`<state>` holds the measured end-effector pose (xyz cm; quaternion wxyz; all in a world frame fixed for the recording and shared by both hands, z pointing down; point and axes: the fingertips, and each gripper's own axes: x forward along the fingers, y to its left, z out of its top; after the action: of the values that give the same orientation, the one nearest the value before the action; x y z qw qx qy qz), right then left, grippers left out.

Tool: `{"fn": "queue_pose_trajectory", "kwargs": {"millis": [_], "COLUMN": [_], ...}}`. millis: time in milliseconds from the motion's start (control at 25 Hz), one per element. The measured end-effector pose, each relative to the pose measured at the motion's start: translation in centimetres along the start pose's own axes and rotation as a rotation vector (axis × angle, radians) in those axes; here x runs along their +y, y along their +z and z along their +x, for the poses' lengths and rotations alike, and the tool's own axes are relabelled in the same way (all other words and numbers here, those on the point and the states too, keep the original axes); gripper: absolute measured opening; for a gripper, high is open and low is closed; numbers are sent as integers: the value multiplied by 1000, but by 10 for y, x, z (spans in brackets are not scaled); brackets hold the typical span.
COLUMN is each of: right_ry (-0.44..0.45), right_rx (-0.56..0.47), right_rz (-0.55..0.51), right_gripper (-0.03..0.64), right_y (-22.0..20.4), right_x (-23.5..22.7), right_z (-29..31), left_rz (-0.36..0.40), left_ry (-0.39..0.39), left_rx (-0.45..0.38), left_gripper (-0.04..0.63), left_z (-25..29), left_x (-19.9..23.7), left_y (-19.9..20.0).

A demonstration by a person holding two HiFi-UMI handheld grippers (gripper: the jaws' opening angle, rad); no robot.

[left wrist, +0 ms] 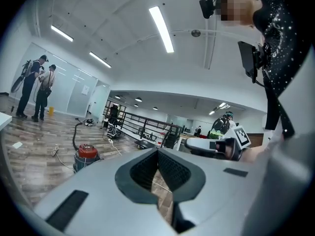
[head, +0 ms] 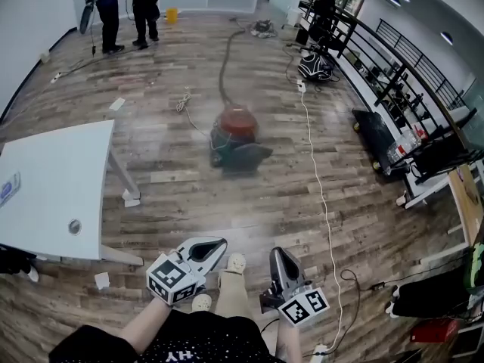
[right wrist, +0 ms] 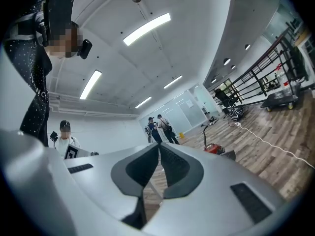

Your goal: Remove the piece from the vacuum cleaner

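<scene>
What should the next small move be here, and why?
Probably step forward toward the vacuum cleaner. It stands out on the wood floor well ahead of the person, while the left gripper and right gripper are both shut, empty and close to the body, touching nothing.

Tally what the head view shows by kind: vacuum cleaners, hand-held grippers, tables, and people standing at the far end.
Vacuum cleaner: 1
Hand-held gripper: 2 (left hand-held gripper, right hand-held gripper, both shut and empty)
White table: 1
Standing people: 2
Total: 6
</scene>
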<state>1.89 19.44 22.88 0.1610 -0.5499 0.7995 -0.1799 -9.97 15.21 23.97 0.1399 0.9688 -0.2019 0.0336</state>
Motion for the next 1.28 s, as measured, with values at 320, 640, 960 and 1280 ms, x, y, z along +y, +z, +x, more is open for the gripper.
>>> {"fn": "queue_pose_trajectory", "kwargs": {"millis": [320,640,960,1280], "right_ry": [90,137,145,148], "right_rx": [-6,0,46,93], "right_rz": [10,-16,-3,48], "right_gripper": [12,12,12,12], "right_y": [47,98,109,86], "right_x": [-66,-151,-210,-238], "right_z": [85,146,189,233], "left_rz": [25,44,17,-3], "left_ry": [86,117,172,224], "left_rx": [-43,-100,-88,-67], "left_gripper": [8,8,8,8], "left_z": [74,169,214,224], "left_x": [69,117,160,207], "left_y": [47,87,88,84]}}
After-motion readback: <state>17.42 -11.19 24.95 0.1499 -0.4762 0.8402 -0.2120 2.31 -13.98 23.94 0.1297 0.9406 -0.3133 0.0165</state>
